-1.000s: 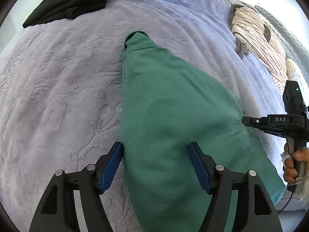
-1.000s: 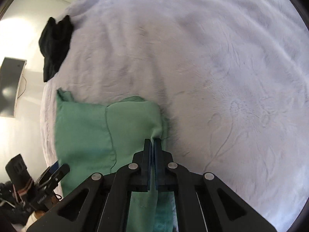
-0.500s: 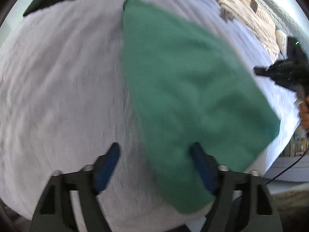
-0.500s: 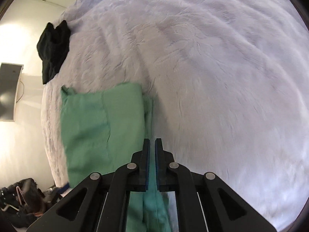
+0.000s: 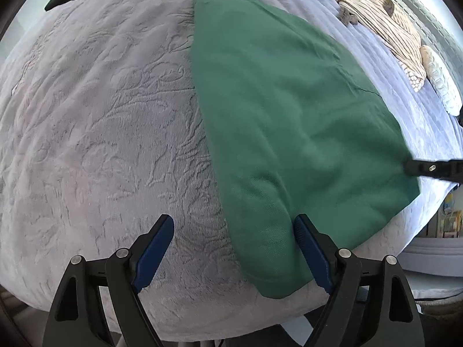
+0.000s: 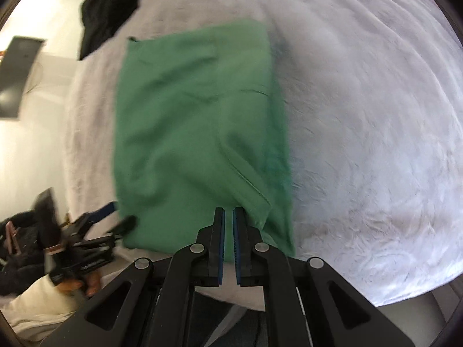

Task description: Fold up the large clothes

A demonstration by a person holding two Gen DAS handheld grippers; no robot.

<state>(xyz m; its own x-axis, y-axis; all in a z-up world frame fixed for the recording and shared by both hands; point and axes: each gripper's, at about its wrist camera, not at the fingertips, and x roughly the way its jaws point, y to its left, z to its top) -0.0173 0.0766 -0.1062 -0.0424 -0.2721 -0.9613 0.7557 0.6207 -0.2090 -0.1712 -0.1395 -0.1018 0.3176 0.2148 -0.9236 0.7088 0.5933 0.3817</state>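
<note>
green garment [image 5: 283, 133] lies folded flat on the bed [image 5: 101, 144]. left gripper [image 5: 233, 248] has fingers spread wide, the near hem just inside its right finger. right gripper [image 6: 228, 231] fingers nearly pressed together, pinching nothing, probably done laying that fold.

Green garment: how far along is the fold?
Done: the green garment lies as a folded rectangle on the grey bedspread, a folded-over layer's edge showing near its right side.
In hand: nothing. The left claw is open above the near corner; the right claw is nearly shut with nothing between its pads.
Left: possibly another fold; the black clothing and striped garment still lie unfolded.
</note>
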